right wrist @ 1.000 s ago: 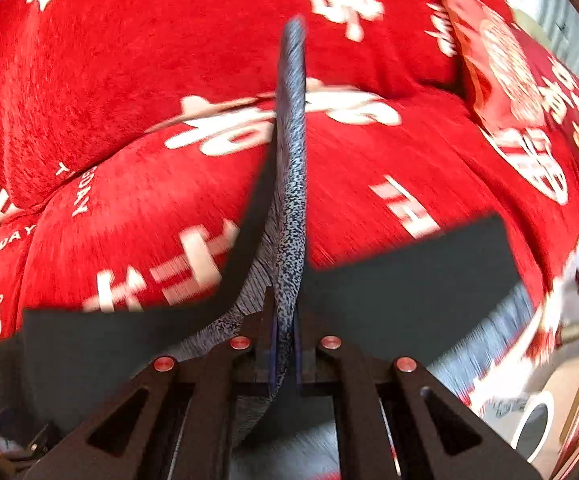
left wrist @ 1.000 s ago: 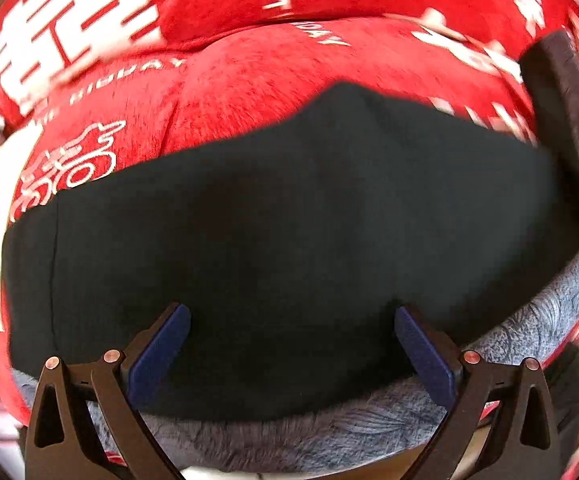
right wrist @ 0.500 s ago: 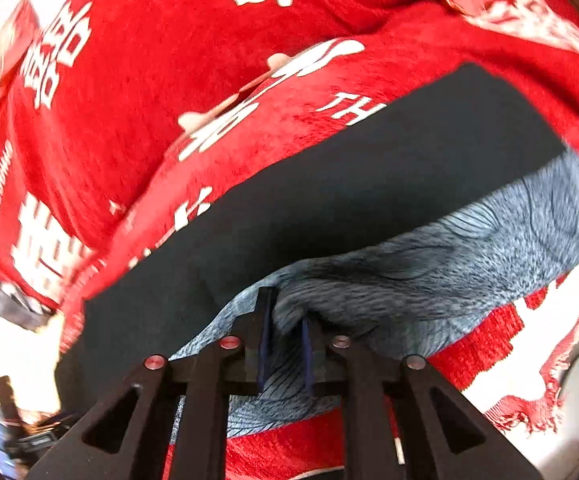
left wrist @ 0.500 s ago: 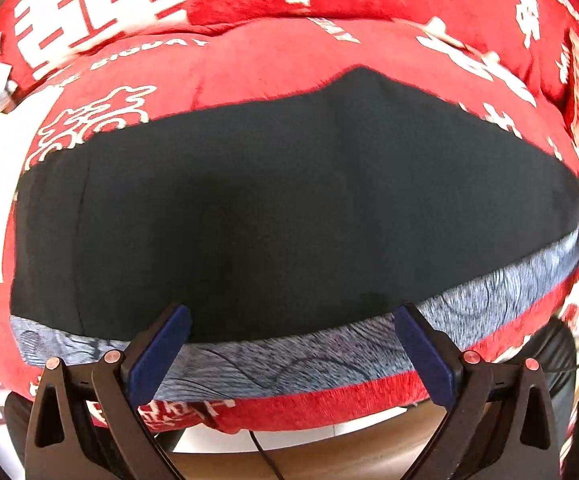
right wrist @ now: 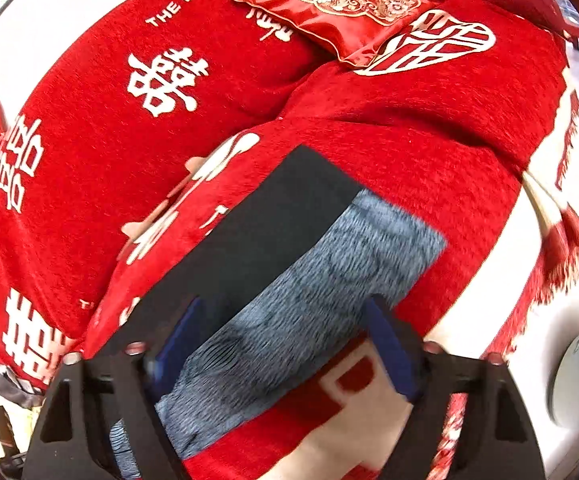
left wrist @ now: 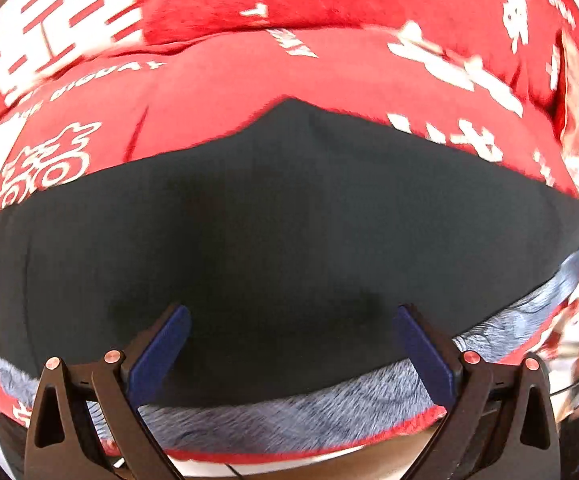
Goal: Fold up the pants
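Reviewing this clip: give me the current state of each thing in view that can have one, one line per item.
pants: lying flat on the sofa cover, folded over, grey lining showing along the near edge.
left gripper: open, over the pants, nothing between its pads.
right gripper: jaws opening, over the grey edge, pads not pressing on it.
small red cushion: lying on the sofa, apart from the pants.

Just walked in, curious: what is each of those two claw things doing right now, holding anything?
Left gripper: open, holding nothing, above the black pants.
Right gripper: jaws opening, nothing pinched; the pants' grey lining lies free beneath.
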A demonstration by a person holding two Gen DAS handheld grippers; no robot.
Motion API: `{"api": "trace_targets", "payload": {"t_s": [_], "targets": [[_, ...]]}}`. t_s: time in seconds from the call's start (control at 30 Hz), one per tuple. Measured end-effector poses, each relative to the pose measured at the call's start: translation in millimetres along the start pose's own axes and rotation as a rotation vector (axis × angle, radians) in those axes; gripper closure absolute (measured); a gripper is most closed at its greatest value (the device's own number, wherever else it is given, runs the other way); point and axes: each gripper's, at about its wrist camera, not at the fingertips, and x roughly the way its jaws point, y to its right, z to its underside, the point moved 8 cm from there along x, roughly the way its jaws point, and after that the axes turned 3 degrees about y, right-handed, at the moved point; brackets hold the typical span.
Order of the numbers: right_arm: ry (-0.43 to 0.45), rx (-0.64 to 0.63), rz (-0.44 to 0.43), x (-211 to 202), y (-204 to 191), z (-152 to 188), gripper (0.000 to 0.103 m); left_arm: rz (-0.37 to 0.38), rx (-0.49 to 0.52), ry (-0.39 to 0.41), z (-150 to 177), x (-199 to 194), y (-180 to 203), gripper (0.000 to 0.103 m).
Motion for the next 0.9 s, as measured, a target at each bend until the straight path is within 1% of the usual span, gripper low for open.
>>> {"api": "trace_targets", "payload": {"t_s": [0.03, 0.07, 0.1, 0.13, 0.23, 0.27, 0.3, 0.33, 0.37, 0.4, 0.47, 0.5, 0.53, 0.57, 0.6, 0.63, 0.67, 0.7, 0.73, 0.77, 0.8, 0.83, 0.87, 0.9], "targets": [[-0.013, -0.009, -0.004, 4, 1, -2, 0.052, -0.037, 0.025, -0.015, 4, 8, 4, 0.000], [-0.032, -0.021, -0.001, 8, 3, -4, 0.070, -0.068, 0.049, 0.005, 6, 11, 6, 0.000], [-0.048, -0.044, 0.013, 12, 2, -7, 0.088, -0.079, 0.060, 0.044, 6, 8, 7, 0.000], [-0.053, -0.068, 0.029, 15, 4, -7, 0.097, -0.078, 0.066, 0.051, 9, 7, 7, 0.000], [-0.038, -0.149, 0.104, 17, 3, -17, 0.100, -0.063, 0.076, 0.053, 16, 4, 3, 0.000], [-0.031, -0.156, 0.112, 14, 4, -20, 0.100, -0.071, 0.086, 0.052, 19, 2, 2, 0.000], [-0.020, -0.131, 0.113, 9, 6, -25, 0.099, -0.077, 0.085, 0.049, 21, 1, 1, 0.000], [-0.021, -0.093, 0.105, 3, 12, -27, 0.097, -0.080, 0.080, 0.043, 22, 0, -1, 0.000], [-0.022, -0.054, 0.092, -1, 18, -28, 0.085, -0.083, 0.069, 0.038, 24, -1, -4, 0.000], [-0.016, -0.019, 0.098, -7, 28, -27, 0.054, -0.090, 0.049, 0.033, 26, -2, -8, 0.000], [0.027, -0.007, 0.149, -18, 43, -24, 0.015, -0.102, 0.028, 0.025, 33, -6, -13, 0.000], [0.060, -0.012, 0.166, -23, 50, -19, 0.015, -0.098, 0.021, 0.022, 37, -10, -12, 0.000], [0.043, -0.016, 0.161, -22, 52, -15, 0.015, -0.080, 0.026, 0.026, 37, -13, -8, 0.000], [0.013, -0.012, 0.139, -18, 53, -9, 0.015, -0.062, 0.046, 0.041, 36, -18, -1, 0.000], [-0.004, -0.004, 0.120, -15, 53, -5, 0.016, -0.060, 0.066, 0.057, 35, -21, 4, 0.000], [-0.012, 0.003, 0.118, -10, 54, -3, 0.017, -0.062, 0.091, 0.076, 31, -23, 11, 0.000], [-0.015, 0.007, 0.114, -6, 54, -4, 0.023, -0.064, 0.110, 0.086, 26, -24, 18, 0.000], [-0.018, 0.013, 0.103, 0, 52, -5, 0.034, -0.060, 0.113, 0.084, 21, -22, 24, 0.000], [-0.027, 0.026, 0.094, 8, 51, -7, 0.042, -0.055, 0.109, 0.080, 16, -20, 29, 0.000], [-0.045, 0.035, 0.089, 15, 50, -8, 0.057, -0.047, 0.102, 0.070, 10, -16, 34, 0.000], [-0.041, 0.027, 0.107, 19, 49, -12, 0.076, -0.048, 0.102, 0.058, 6, -11, 38, 0.000], [-0.033, 0.003, 0.121, 19, 44, -18, 0.087, -0.054, 0.103, 0.051, 3, -8, 39, 0.000], [-0.031, -0.018, 0.128, 18, 38, -22, 0.089, -0.062, 0.103, 0.048, 2, -8, 45, 0.000], [-0.007, -0.054, 0.137, 11, 30, -28, 0.091, -0.055, 0.102, 0.052, 0, -10, 50, 0.000]]}}
